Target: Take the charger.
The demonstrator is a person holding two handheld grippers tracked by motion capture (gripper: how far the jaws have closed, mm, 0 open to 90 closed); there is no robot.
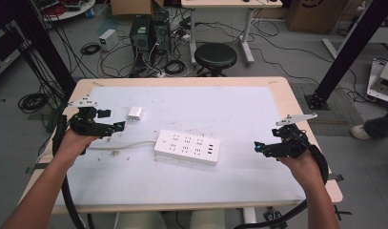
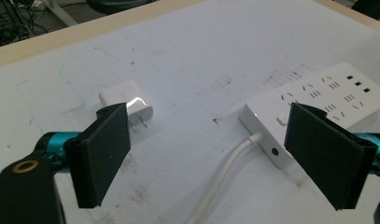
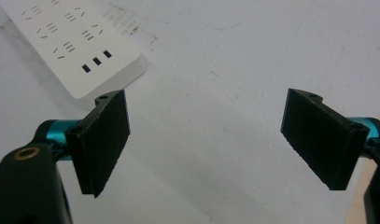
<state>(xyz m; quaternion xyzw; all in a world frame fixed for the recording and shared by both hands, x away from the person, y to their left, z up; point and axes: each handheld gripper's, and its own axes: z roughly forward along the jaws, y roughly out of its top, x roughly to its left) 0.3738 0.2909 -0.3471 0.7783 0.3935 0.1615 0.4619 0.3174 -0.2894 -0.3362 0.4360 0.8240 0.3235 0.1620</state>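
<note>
left gripper (image 1: 119,125): jaws spread, empty; I see charger (image 2: 127,102) lying flat, may skid when pinched.
right gripper (image 1: 258,147): spread, empty; power strip (image 1: 187,147) unheld, could slide.

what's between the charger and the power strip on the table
Just bare white table mat lies between the charger and the power strip; the strip's white cord runs nearer the camera. The left gripper view shows it best.

Even, bright overhead light whitens the mat (image 1: 239,109) and leaves only faint shadows. In the left gripper view a glare spot burns on the charger (image 2: 128,103) (its top edge washes out). Both gripper views are soft, and the near jaws look large and slightly blurred.
</note>
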